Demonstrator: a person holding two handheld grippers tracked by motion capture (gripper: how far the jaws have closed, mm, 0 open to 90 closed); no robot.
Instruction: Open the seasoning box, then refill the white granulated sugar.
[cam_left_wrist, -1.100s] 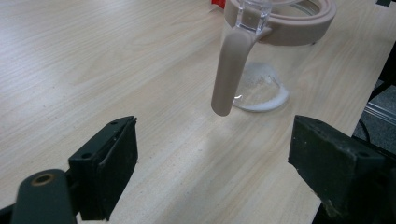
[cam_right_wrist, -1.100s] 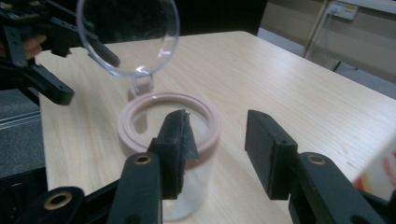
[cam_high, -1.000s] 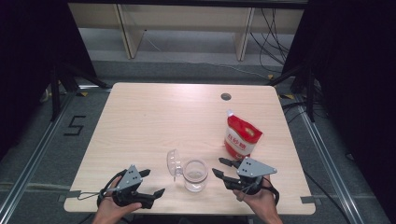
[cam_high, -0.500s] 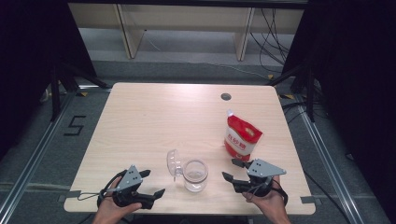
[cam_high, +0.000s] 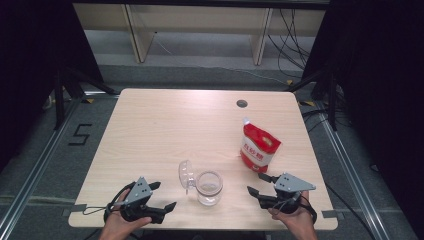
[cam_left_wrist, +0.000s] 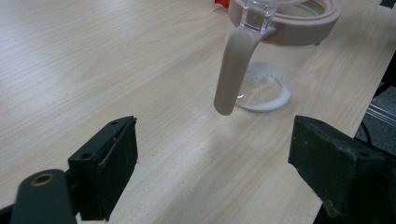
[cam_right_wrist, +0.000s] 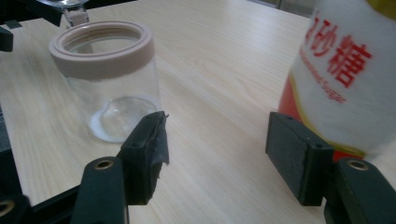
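A clear glass jar (cam_high: 209, 187) with a beige rim stands near the table's front edge, its hinged lid (cam_high: 185, 175) swung open to the left. A red and white sugar pouch (cam_high: 259, 147) stands upright behind and right of it. My left gripper (cam_high: 164, 195) rests left of the jar, open and holding nothing. In the left gripper view the jar (cam_left_wrist: 275, 70) and its beige clasp (cam_left_wrist: 233, 70) sit ahead of the left gripper (cam_left_wrist: 212, 154). My right gripper (cam_high: 255, 183) is right of the jar. Its jaws have just been opening, with nothing between them. The right gripper (cam_right_wrist: 217, 144) faces the gap between jar (cam_right_wrist: 112, 79) and pouch (cam_right_wrist: 345, 79).
The light wooden table (cam_high: 175, 130) has a small round dark hole (cam_high: 242, 103) near its far edge. Dark curtains flank the table, and shelving and cables lie on the floor beyond it.
My right gripper has drawn to the right, away from the jar and slightly toward the front edge, and its jaws stand wider. The left gripper, jar and pouch have stayed put.
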